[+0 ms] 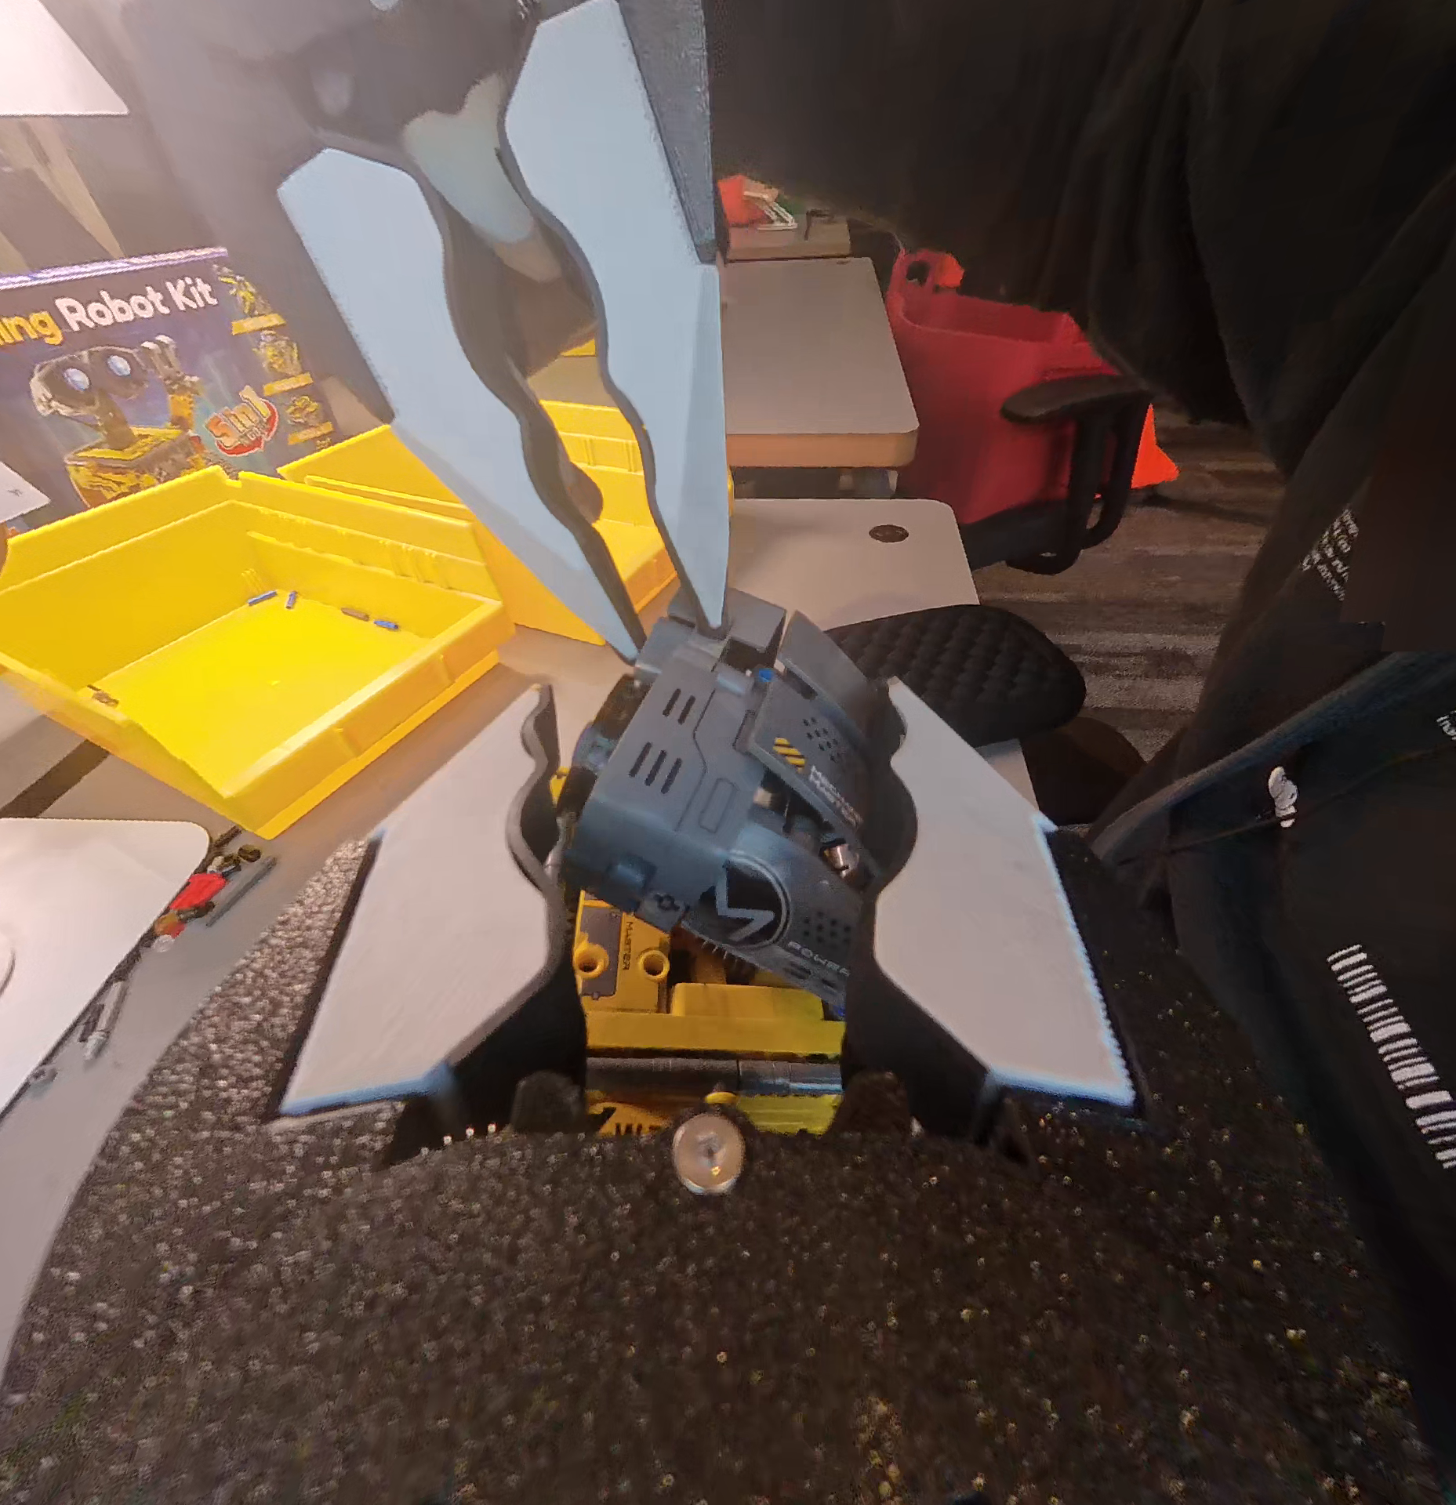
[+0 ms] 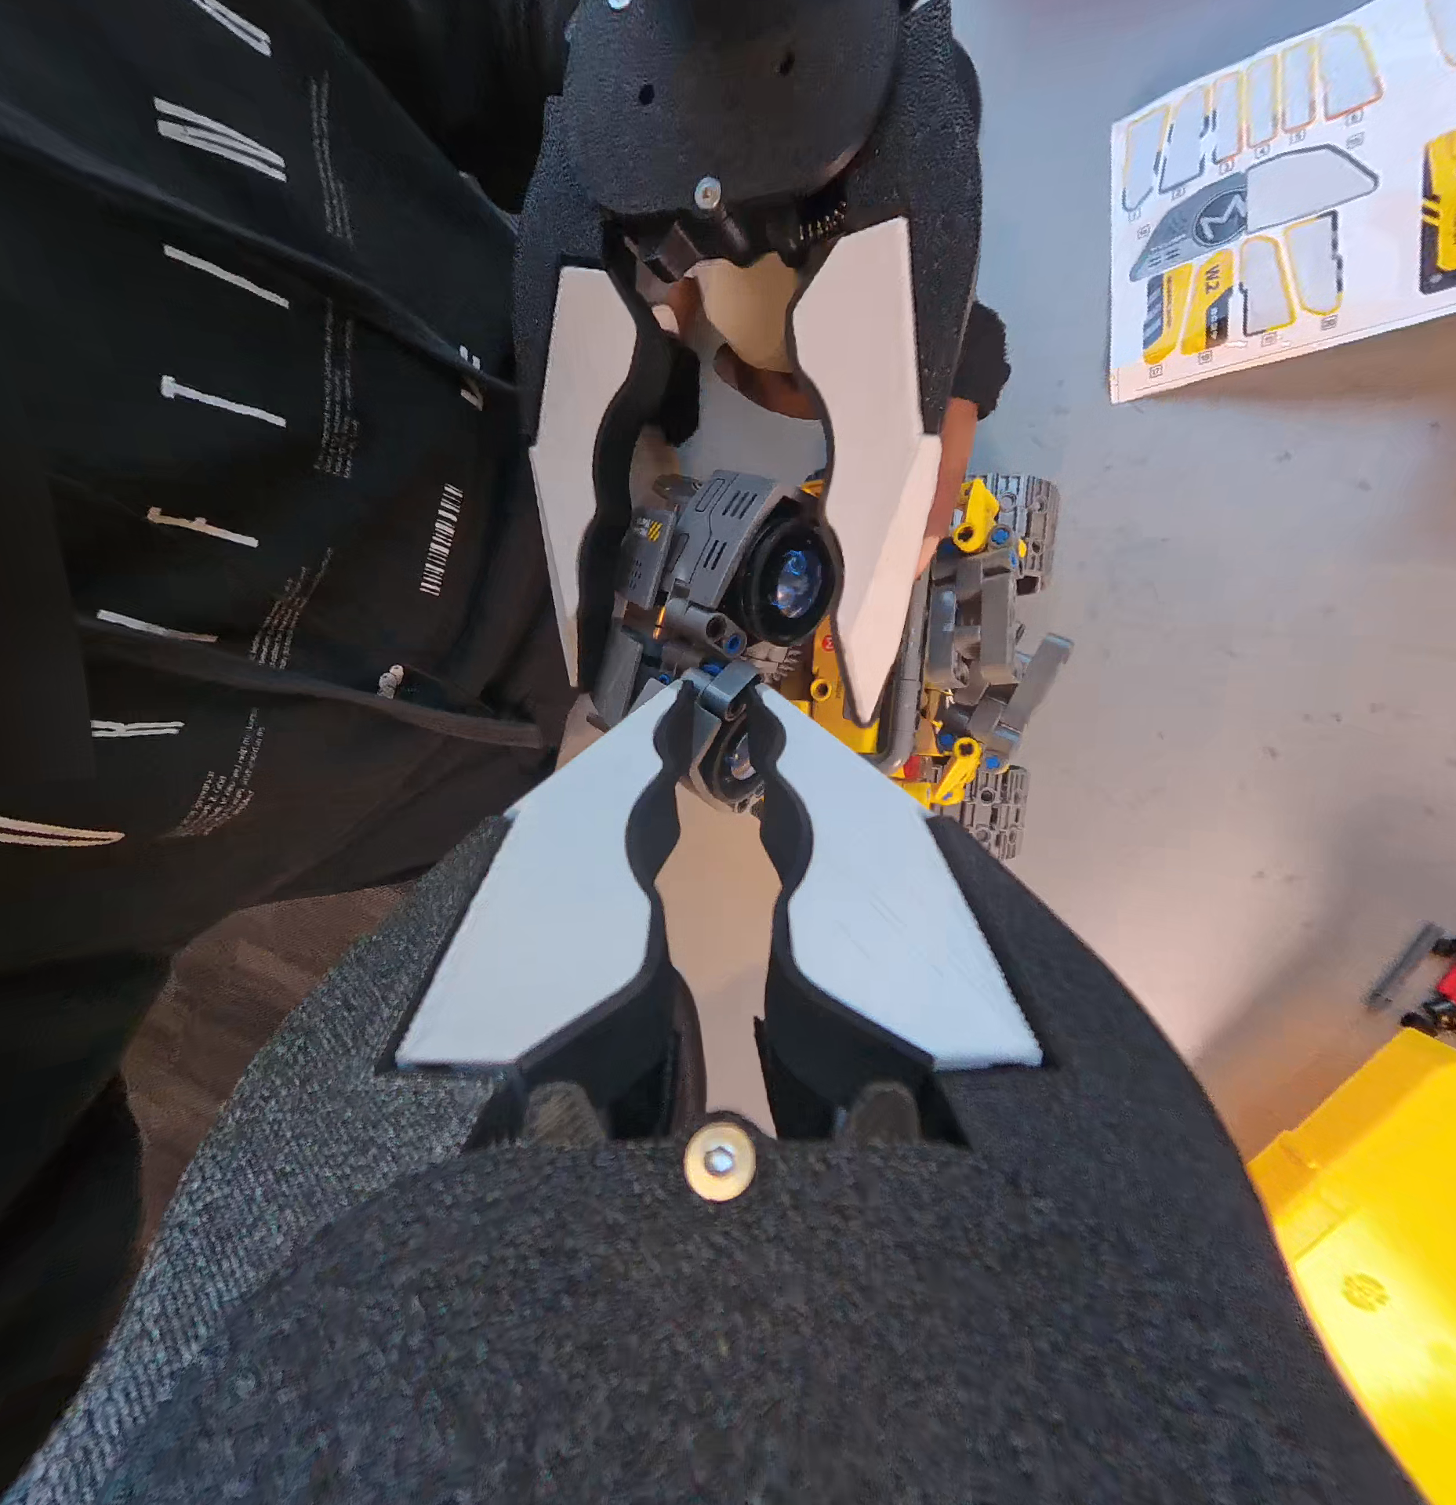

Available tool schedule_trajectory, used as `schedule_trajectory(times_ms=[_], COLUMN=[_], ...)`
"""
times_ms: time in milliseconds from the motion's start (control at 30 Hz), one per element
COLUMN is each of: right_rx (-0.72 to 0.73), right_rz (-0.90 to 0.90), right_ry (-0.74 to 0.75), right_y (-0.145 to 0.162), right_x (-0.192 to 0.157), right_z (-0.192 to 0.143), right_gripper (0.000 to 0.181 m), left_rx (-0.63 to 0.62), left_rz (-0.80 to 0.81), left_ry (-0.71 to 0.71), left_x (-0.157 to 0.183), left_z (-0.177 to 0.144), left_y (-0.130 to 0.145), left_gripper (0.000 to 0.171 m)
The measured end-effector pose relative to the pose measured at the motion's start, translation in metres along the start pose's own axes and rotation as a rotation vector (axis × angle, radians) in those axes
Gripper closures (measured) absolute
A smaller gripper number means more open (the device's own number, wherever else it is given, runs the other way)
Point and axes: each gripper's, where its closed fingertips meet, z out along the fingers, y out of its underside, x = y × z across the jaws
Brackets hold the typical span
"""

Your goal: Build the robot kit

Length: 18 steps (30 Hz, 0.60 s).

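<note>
We have the left gripper [image 1: 712,822] clamped around the grey-and-yellow brick-built toy robot [image 1: 708,822], its grey head between our white fingers and the yellow body below. Our right gripper [image 2: 720,692] meets it from the far side, fingertips pinched on a small grey piece [image 2: 728,688] at the head, beside the big black eye lens [image 2: 789,580]. The model looks largely assembled. Beyond lie a few loose parts [image 1: 207,888], a nearly empty yellow plastic bin [image 1: 244,651], and the printed sticker sheet [image 2: 1294,195].
</note>
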Motion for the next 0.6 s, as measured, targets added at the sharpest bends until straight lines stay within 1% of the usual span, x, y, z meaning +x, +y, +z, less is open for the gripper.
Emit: schedule_trajectory(times_ms=[67,133,200,267,300,367,600], right_rx=[-0.008,0.003,0.003,0.006,0.004,0.006,-0.015], right_rz=[-0.01,-0.019,-0.028,-0.033,-0.037,-0.043,-0.034], right_ry=[-0.007,-0.006,0.0,0.014,0.011,0.014,0.044], right_y=[0.002,0.0,0.0,0.0,0.0,0.0,0.002], right_x=[-0.002,-0.005,-0.007,-0.006,-0.008,-0.009,-0.014], right_z=[0.001,0.002,0.003,0.002,0.002,0.003,0.004], right_gripper=[0.169,0.169,0.169,0.169,0.169,0.169,0.169], left_rx=[-0.009,-0.04,-0.098,-0.118,-0.133,-0.154,-0.144], left_rz=[-0.023,-0.058,-0.122,-0.14,-0.143,-0.145,-0.036], left_ry=[0.006,0.01,0.03,0.009,0.005,0.019,0.028], left_x=[0.003,0.006,0.011,0.01,0.01,0.012,0.016], left_z=[-0.001,-0.002,0.001,0.002,0.003,0.004,0.006], left_y=[0.0,0.004,0.014,0.015,0.016,0.017,0.016], left_gripper=[0.094,0.084,0.074,0.076,0.084,0.085,0.09])
